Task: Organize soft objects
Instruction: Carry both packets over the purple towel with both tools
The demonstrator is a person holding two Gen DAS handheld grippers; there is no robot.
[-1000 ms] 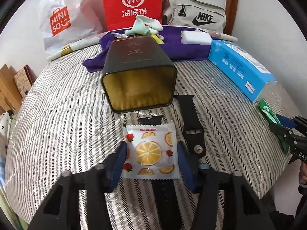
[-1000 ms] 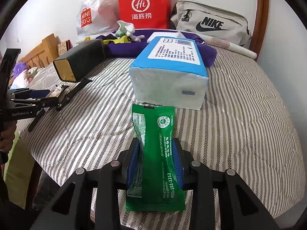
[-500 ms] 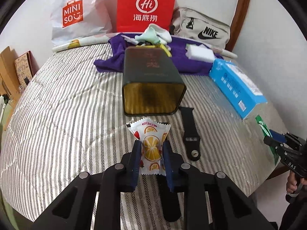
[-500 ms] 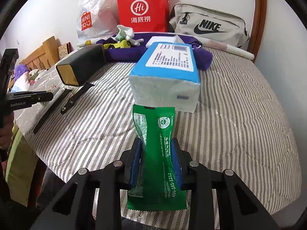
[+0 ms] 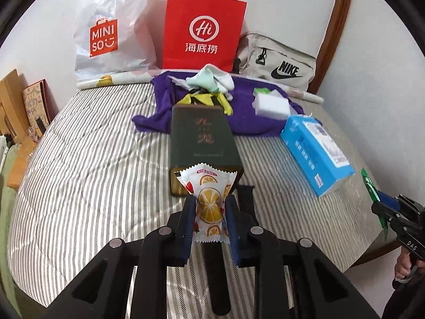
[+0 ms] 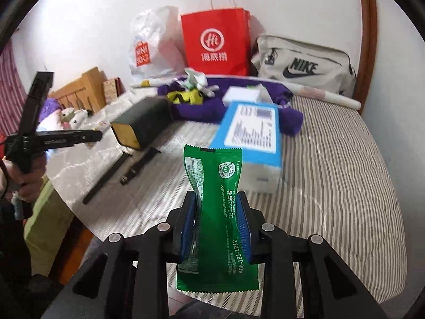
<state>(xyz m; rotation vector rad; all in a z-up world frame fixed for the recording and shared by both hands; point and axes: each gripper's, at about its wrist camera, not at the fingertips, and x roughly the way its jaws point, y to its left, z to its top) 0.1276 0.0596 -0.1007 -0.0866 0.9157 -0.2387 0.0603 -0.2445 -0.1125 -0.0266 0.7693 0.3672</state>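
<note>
Clearly the sorting is only getting under way: each gripper has one soft sachet in hand, and nothing I can see has yet been put anywhere. The left gripper (image 5: 209, 212) is clamped on the white orange-print sachet (image 5: 208, 202), its jaws having just been closing onto it, and holds it clear of the striped bedcover (image 5: 93, 172), in front of the open mouth of the dark green tin (image 5: 202, 143) lying on its side. The right gripper (image 6: 216, 226) is pinched on the green sachet (image 6: 215, 207), carried above the bed just in front of the blue tissue pack (image 6: 249, 133). Still lying loose at the back, on the purple cloth (image 5: 247, 117), are the pale socks (image 5: 212, 81), a yellow fabric piece (image 5: 204, 99) and a white sponge block (image 5: 272, 105); I judge most of the work remains, and where the sachets belong cannot be told, though the tin looks a likely candidate. The left wrist view alone looks straight into the tin's gold-lined opening and catches the other gripper at its right edge; the right wrist view alone shows the black watch strap (image 6: 132, 170) on the bedcover beside the tin, and the person's left hand (image 6: 26, 178) on its handle.
</note>
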